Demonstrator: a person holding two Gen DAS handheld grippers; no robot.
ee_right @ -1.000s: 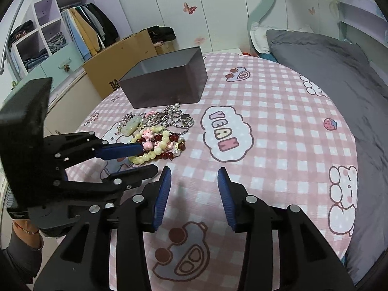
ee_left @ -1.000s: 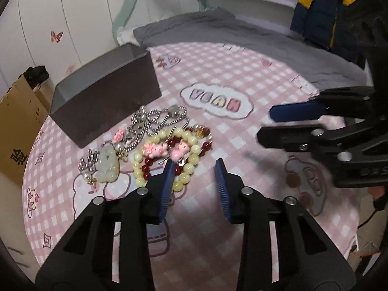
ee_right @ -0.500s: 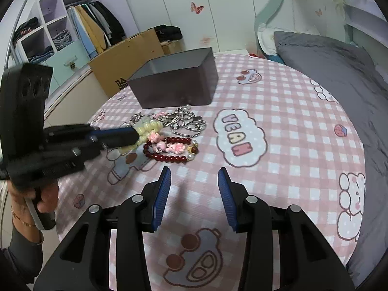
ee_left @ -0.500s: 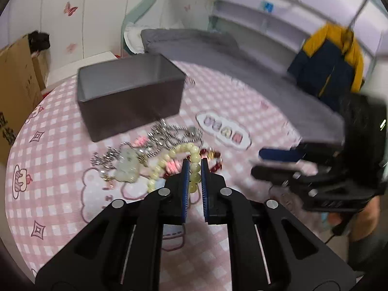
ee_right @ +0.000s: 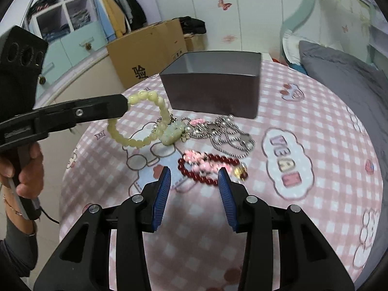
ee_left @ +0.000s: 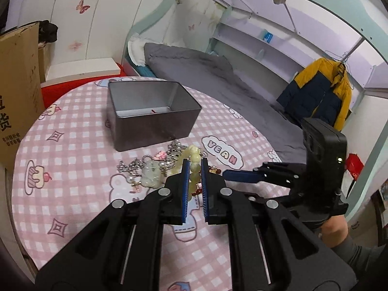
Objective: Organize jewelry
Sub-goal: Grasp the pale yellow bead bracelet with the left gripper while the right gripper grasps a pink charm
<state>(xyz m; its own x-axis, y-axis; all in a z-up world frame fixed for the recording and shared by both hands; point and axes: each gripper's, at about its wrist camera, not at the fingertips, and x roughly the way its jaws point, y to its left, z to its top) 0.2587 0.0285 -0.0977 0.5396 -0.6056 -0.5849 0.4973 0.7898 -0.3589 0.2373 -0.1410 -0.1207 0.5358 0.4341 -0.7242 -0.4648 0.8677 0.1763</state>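
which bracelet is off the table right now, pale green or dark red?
The pale green bead bracelet: the left gripper is shut on it and it hangs above the cloth. The dark red bead bracelet lies flat before the open right gripper.

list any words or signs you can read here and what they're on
"VEAN": pastel letters in a white cloud printed on the pink checked tablecloth, clearest in the left wrist view.
Black Chinese characters on the cardboard box: large print on its side, partly cut off and not surely readable.
Smaller lines of characters lower on the same box in the left wrist view: too small to read.
Small red print on the box: too small to read.
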